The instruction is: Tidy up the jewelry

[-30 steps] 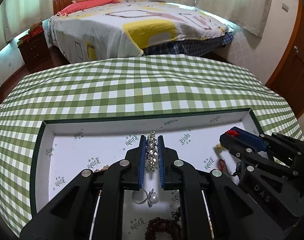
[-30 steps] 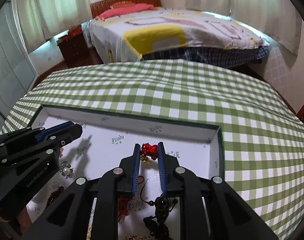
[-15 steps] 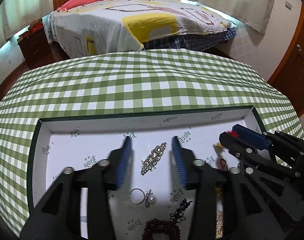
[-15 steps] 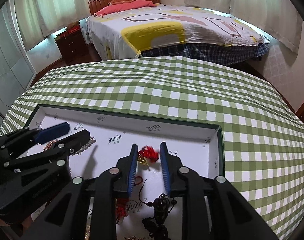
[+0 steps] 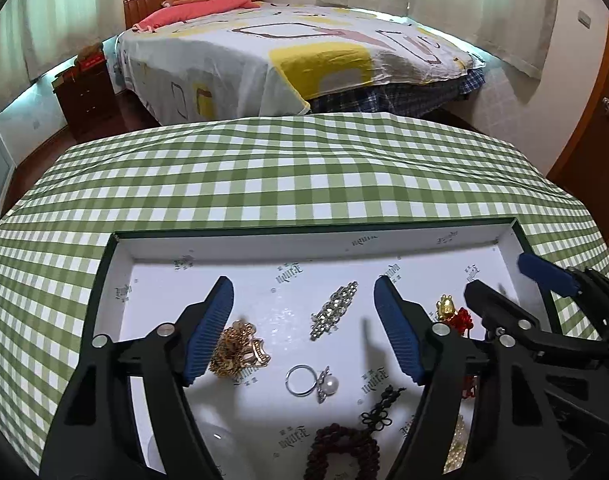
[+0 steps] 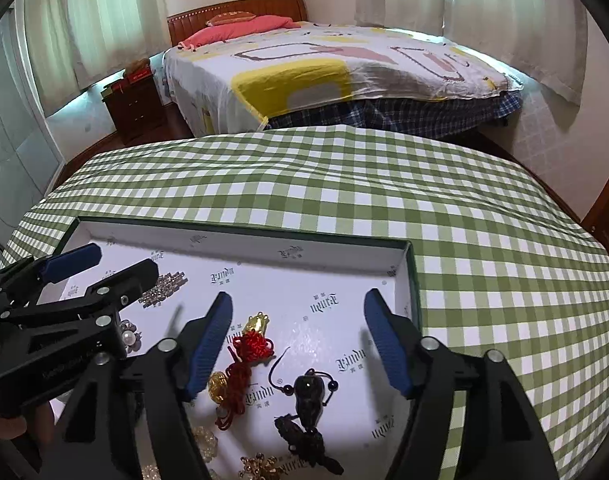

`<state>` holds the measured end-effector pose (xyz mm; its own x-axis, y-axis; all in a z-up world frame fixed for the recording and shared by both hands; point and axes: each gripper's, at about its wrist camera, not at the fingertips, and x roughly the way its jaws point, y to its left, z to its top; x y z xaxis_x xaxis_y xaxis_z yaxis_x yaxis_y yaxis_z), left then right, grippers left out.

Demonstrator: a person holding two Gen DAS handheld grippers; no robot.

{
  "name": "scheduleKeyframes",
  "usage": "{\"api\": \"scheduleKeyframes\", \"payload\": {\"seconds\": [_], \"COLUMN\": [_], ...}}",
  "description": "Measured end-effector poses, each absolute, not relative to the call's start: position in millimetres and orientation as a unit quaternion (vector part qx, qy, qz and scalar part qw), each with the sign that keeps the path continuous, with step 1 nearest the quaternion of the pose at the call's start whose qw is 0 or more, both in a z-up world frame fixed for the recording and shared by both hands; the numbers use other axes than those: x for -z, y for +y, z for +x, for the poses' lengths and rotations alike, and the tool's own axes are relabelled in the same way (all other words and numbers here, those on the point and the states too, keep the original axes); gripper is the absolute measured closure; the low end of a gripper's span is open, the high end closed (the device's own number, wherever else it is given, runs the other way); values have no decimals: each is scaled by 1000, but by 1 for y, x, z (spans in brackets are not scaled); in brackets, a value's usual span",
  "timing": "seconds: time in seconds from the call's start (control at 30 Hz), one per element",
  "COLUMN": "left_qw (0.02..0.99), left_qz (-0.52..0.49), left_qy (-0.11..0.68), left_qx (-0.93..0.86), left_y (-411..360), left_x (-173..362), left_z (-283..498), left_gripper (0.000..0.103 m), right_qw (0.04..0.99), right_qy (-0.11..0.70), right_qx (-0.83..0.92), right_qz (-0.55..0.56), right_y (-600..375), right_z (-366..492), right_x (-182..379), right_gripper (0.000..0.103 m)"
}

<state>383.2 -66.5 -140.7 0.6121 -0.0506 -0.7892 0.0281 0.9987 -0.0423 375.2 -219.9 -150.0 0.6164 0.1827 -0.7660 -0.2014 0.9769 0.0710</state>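
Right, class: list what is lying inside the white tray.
In the tray: rhinestone clip, gold chain, pearl ring, dark beads, black knot, red tassel charm, dark pendant. The near end is hidden behind both tools, whose jaws are opening, empty.

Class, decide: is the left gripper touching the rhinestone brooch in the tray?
Apart. The left wrist view shows the brooch lying between the opening left gripper fingers, white tray floor visible on both sides.
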Motion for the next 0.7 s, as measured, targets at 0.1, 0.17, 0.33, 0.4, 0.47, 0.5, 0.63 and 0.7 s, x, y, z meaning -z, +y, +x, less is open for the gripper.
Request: {"api": "scheduleKeyframes", "payload": {"seconds": [0.1, 0.17, 0.33, 0.4, 0.47, 0.5, 0.63, 0.7], "left_qw": [899, 900, 905, 907, 910, 911, 913, 914], "left_qz": [-11, -9, 10, 18, 26, 29, 34, 31], "left_qy": [438, 435, 425, 421, 415, 412, 407, 403], "left_qx": [14, 11, 5, 5, 6, 9, 10, 10], "left_y": [-64, -64, -65, -65, -66, -66, -65, -62], "left_x": [139, 138, 133, 131, 130, 129, 125, 123], "left_z": [380, 377, 371, 368, 363, 360, 349, 343], "left_gripper": [22, 19, 14, 13, 13, 12, 11, 11], "right_qw": [900, 901, 904, 906, 907, 908, 911, 912], "right_qy": [423, 421, 416, 412, 408, 406, 402, 399], "right_qx": [-104, -104, -101, -100, -99, -99, -96, -92], "right_qz": [-10, -10, -11, -14, -17, -19, -18, -14], "right_y": [-222, -222, -223, -223, -222, -222, -224, -226], "right_z": [372, 371, 365, 362, 359, 356, 347, 340], "right_x": [149, 148, 145, 143, 142, 141, 138, 137], "right_gripper": [31, 31, 27, 26, 25, 24, 22, 22]}}
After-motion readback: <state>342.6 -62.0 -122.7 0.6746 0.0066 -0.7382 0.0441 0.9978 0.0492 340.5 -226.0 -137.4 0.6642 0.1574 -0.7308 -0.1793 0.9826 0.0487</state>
